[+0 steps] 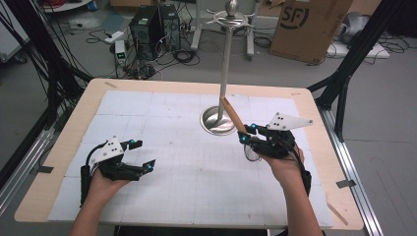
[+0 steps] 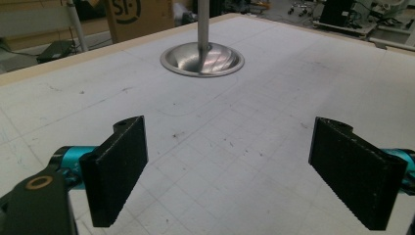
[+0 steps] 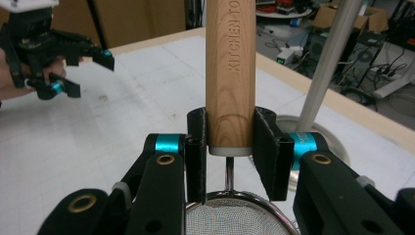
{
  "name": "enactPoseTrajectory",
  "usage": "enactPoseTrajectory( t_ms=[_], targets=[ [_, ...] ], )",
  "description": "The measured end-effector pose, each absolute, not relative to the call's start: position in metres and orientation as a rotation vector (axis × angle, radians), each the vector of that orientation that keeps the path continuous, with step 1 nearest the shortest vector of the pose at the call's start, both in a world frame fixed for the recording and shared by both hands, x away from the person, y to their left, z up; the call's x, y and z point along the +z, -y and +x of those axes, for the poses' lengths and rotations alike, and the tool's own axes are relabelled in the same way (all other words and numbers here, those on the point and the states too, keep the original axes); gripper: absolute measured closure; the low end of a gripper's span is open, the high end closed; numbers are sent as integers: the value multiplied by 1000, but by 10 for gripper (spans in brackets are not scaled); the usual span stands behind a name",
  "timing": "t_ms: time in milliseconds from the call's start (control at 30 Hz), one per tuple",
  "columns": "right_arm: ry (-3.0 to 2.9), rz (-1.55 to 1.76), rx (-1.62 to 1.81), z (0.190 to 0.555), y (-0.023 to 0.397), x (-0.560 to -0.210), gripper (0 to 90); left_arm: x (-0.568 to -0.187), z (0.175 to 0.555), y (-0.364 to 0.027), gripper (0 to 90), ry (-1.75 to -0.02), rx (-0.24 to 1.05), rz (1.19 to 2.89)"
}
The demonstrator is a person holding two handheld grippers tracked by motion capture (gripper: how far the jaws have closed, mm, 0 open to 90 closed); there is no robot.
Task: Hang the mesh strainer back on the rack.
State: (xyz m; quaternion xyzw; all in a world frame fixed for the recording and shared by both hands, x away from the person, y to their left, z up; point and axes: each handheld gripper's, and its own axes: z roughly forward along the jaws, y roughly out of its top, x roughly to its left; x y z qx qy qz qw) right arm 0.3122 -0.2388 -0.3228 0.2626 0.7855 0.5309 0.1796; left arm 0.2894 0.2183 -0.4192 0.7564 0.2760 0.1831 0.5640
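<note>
At the lower left of the high view your left gripper (image 1: 139, 155) rests low over the white tabletop (image 1: 172, 182), its fingers (image 2: 117, 169) spread wide with nothing between them, likely parked out of the way. Moving right, the metal stand (image 1: 225, 64) rises from its round base (image 1: 211, 120) at centre, its hooks up near the top edge. Just right of it, your right gripper (image 1: 244, 133) has its fingers clamped on the lower end of the strainer's wooden handle (image 3: 230, 73), so the mesh bowl (image 3: 235, 215) hangs under the hand and the handle tip points toward the stand, probably for hanging. The pole stands close beside the handle; mind it. A cardboard box (image 1: 307, 24) sits on the floor beyond.
</note>
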Motion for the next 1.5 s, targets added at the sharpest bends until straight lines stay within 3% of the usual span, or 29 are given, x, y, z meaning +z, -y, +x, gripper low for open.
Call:
enactPoseTrajectory(
  t_ms=[1500],
  targets=[
    [-2057, 698, 1529, 371, 284, -212, 684, -421, 290, -218, 151, -655, 426, 1786]
  ],
)
